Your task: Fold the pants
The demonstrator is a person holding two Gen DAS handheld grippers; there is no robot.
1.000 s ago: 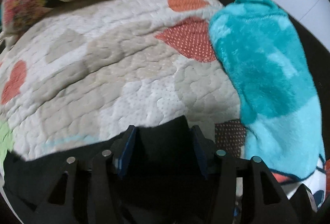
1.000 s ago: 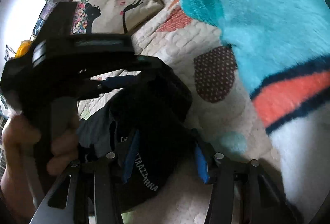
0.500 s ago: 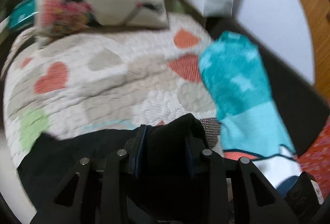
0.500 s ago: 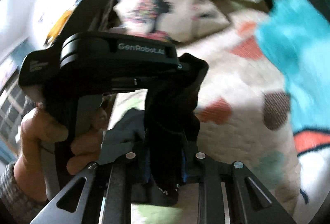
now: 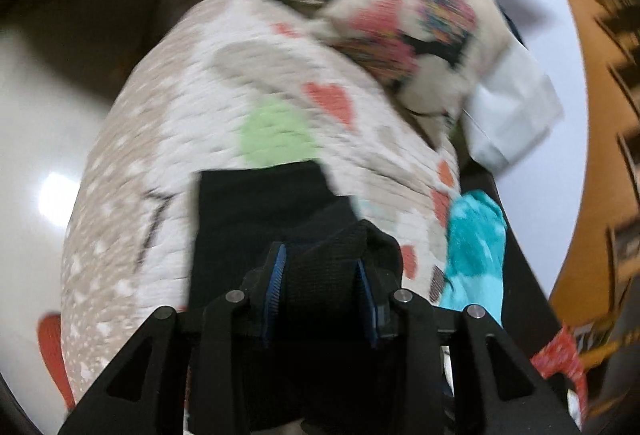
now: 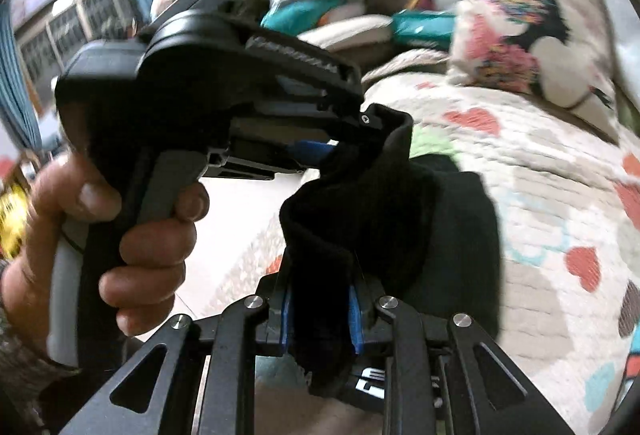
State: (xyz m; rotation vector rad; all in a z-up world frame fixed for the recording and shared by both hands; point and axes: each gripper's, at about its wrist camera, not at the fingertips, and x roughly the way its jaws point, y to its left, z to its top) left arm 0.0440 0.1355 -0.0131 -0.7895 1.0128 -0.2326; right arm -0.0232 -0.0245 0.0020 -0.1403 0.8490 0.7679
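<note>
Left gripper [image 5: 320,287]: blue pads clamped on a bunched fold of the black pants [image 5: 256,211]; its jaws have lately been closing, with the cloth between them.
Right gripper [image 6: 320,311]: blue pads pressed together on another bunch of the same pants [image 6: 452,235]; its jaws too have lately been closing on the fabric.
Left hand [image 6: 100,235]: seen from the right wrist camera, wrapped round the grey handle of its gripper, whose tips also bite the cloth at the upper edge of the bunch.
Pants: black, lifted at both pinched spots, the rest trailing onto the quilt [image 5: 192,123] near its edge toward the pale floor [image 5: 36,139].
Quilt: cream, stitched, with red hearts and a green patch; covers the bed.
Pillow [image 6: 528,35]: cream with a colourful print, at the far end of the quilt.
Teal fleece blanket [image 5: 476,247]: lies along the quilt's right edge in the left wrist view, apart from the pants.
Sharpness: both views are motion-blurred.
</note>
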